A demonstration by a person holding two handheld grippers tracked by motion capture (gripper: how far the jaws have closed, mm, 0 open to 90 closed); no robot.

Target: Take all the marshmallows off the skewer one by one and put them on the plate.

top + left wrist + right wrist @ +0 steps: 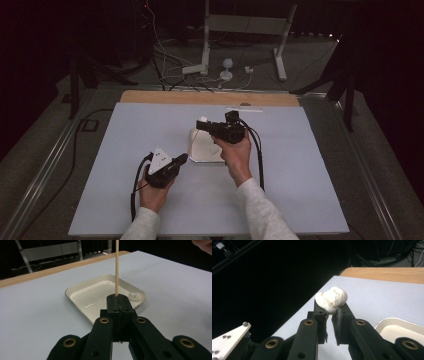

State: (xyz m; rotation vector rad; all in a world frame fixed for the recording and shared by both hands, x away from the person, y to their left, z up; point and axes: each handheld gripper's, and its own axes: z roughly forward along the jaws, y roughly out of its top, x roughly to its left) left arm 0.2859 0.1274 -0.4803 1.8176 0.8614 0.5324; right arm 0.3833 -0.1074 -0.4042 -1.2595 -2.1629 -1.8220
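Left gripper: jaws pressed together on a thin wooden skewer, which rises straight up out of the fingertips in the left gripper view. Held low over the grey mat, pointing at the white tray just ahead of its tip. A small white lump lies in the tray's far right corner as the left gripper view shows it. Bare mat lies open to the left of this gripper and behind it, as far as the mat's near edge.

Right gripper: jaws narrowed onto a soft white marshmallow, which bulges above the fingertips. Held raised above the tray's far end, pointing towards the left gripper's side. Beyond it the mat runs to a strip of wooden table edge. To its right a wide stretch of mat is open up to the mat's right edge.
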